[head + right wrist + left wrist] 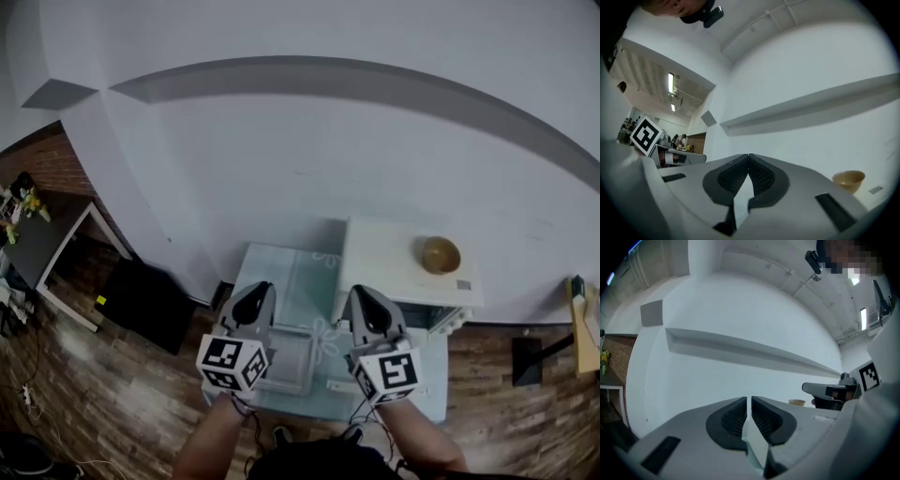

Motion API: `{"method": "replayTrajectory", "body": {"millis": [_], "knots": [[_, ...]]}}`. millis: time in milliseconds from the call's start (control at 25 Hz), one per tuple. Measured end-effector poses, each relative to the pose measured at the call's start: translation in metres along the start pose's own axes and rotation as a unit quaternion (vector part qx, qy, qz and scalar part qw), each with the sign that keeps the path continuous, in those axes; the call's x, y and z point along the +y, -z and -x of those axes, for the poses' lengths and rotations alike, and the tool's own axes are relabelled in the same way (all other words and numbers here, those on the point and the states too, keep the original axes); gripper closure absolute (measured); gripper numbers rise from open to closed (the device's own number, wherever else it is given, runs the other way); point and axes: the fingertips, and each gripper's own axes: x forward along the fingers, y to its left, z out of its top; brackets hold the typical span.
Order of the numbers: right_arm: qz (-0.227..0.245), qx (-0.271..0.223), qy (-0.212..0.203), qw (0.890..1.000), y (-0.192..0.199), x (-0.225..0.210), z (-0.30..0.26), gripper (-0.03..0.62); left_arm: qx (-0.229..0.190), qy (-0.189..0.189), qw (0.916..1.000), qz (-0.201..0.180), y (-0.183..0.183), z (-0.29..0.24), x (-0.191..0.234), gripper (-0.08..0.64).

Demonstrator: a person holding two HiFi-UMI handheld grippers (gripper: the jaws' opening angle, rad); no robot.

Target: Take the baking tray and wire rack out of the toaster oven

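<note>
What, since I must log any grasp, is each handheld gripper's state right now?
Left grey two-jaw gripper: closed but for a thin slit, holding nothing.
Right grey two-jaw gripper: closed, holding nothing.

White wall [328, 150] with a grey ledge [309, 70] across it. Brick wall [52, 164] far left. Dark wood plank floor [103, 394]. Pale table [281, 267] against the wall, dark desk [42, 239] at left, black box [145, 302] on the floor between them. Ceiling strip lights [671, 83] on.

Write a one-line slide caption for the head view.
Left gripper and right gripper, both empty, side by side above a pale blue table; round wooden bowl at right.
</note>
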Motion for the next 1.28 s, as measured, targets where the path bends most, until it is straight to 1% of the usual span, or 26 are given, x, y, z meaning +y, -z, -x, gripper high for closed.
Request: {"method": "replayTrajectory", "body": {"millis": [120,320,400,600,840,1000,1160,1280], "knots": [[0.013,-0.017,-0.008,1.0,-0.016,-0.007,0.007,0.58,-0.023,-0.007,0.9996,-0.015,-0.021,-0.001,-0.018,0.531],[0.022,-0.011,0.004,1.0,-0.027,-0.032,0.017,0.571,-0.05,-0.015,0.998,-0.037,-0.044,-0.003,-0.043,0.531],[0.024,-0.015,0.009,1.0,-0.031,-0.041,0.023,0.571,-0.058,-0.011,0.9973,-0.043,-0.049,-0.006,-0.054,0.531],[0.036,-0.027,0.01,0.999,-0.038,-0.06,0.038,0.571,-0.081,0.014,0.9956,-0.045,-0.052,-0.019,-0.084,0.531],[0.072,-0.008,0.026,0.997,-0.032,-0.08,0.054,0.571,-0.083,0.029,0.9946,-0.056,-0.052,-0.033,-0.114,0.531],[0.098,-0.008,0.03,0.995,-0.032,-0.085,0.061,0.571,-0.08,0.033,0.9941,-0.067,-0.049,-0.039,-0.128,0.531],[0.088,-0.004,0.027,0.996,-0.03,-0.089,0.066,0.571,-0.076,0.029,0.9944,-0.068,-0.048,-0.04,-0.137,0.531],[0.08,-0.008,0.024,0.997,-0.034,-0.094,0.066,0.571,-0.079,0.026,0.9934,-0.079,-0.054,-0.041,-0.142,0.531]]}}
